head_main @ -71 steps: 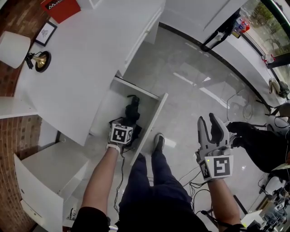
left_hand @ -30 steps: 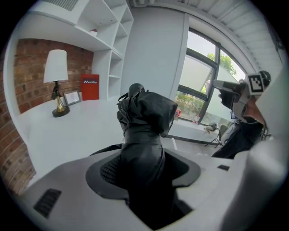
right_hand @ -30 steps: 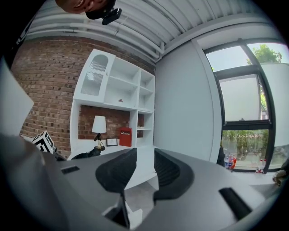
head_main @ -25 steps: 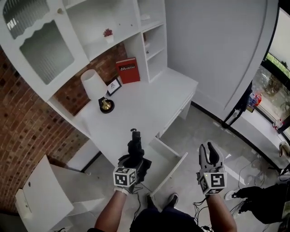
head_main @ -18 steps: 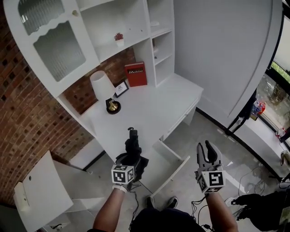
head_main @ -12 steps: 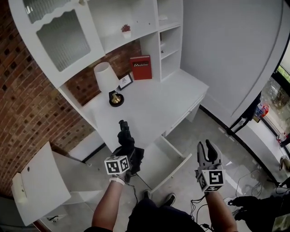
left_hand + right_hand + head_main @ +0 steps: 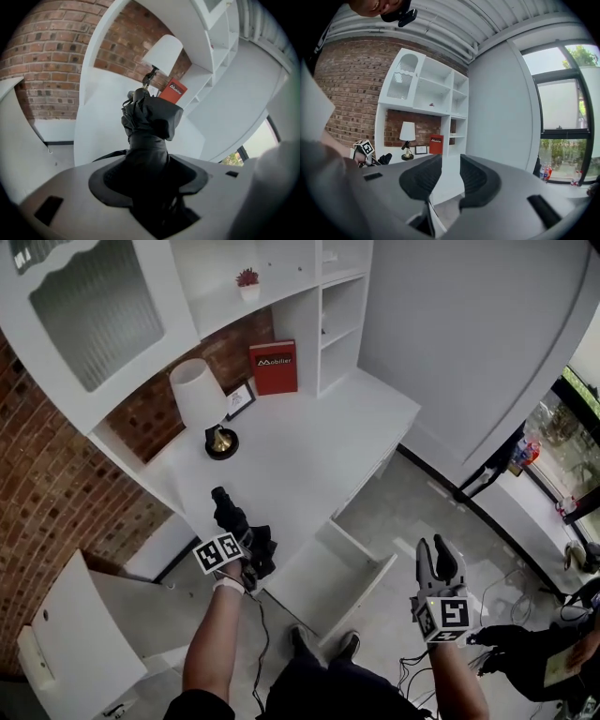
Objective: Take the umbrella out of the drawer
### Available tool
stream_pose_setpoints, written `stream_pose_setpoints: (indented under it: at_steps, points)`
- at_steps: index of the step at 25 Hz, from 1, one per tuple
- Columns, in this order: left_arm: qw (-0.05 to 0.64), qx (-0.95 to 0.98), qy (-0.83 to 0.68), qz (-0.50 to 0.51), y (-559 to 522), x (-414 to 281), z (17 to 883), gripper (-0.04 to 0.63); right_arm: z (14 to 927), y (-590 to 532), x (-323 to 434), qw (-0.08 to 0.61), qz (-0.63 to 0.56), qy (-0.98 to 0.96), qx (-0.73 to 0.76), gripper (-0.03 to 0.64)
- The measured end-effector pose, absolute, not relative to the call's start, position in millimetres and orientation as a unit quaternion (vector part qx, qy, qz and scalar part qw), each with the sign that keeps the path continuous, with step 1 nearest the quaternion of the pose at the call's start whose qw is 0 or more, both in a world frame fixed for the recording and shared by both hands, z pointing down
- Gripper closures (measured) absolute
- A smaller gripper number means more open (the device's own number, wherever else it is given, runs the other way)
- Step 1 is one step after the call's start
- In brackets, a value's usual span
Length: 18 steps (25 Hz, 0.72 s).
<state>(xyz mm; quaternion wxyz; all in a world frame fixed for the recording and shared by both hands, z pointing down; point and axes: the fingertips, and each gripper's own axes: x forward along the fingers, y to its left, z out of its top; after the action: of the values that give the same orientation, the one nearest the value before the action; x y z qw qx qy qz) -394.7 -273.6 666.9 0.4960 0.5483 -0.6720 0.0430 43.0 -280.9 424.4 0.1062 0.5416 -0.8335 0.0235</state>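
While the brick wall (image 7: 47,493) is filling the far left, the white desk (image 7: 309,446) is sitting against it with the shelf unit (image 7: 216,296) standing on its far side. Grey floor (image 7: 422,512) is running along the right. A white cabinet door (image 7: 56,643) is hanging open at the near left. The drawer (image 7: 361,601) is standing pulled out from the desk's near edge; its white bottom is showing, nothing visible in it.

On the desk's far left, a table lamp (image 7: 199,395) with a white shade is standing. A red book (image 7: 273,367) is standing just right of it against the brick.

The umbrella (image 7: 234,521) is out of the drawer: black, folded, up in the air over the desk's near left corner, left of the drawer. Its free end is pointing far-left, toward the lamp. Can't tell whether it's touching the desk top.

The left gripper (image 7: 246,545) is pinching the umbrella (image 7: 150,122); in the left gripper view both jaws are pressing the black fabric with the bundle sticking out ahead.

The right gripper (image 7: 438,563) is hovering over the floor, near right of the drawer, well apart from the umbrella. Its jaws are standing apart with a narrow gap and nothing between them.

A small picture frame (image 7: 240,399) is sitting between lamp and book. A tiny red plant (image 7: 247,279) is sitting on a shelf above.
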Motion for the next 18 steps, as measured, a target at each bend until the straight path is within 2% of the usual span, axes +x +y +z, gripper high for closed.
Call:
stream_pose_setpoints:
  at_steps: [9, 14, 18]
  points:
    - [0.545, 0.503, -0.670, 0.040, -312, -415, 726, 0.347, 418, -282, 34, 0.109, 0.019, -0.810, 0.576, 0.499]
    - [0.532, 0.512, -0.674, 0.029, -317, -416, 716, 0.337, 414, -281, 15, 0.102, 0.018, -0.817, 0.567, 0.500]
    - [0.481, 0.551, -0.680, 0.058, -316, -416, 682, 0.328, 410, -284, 10, 0.092, 0.016, -0.824, 0.559, 0.500]
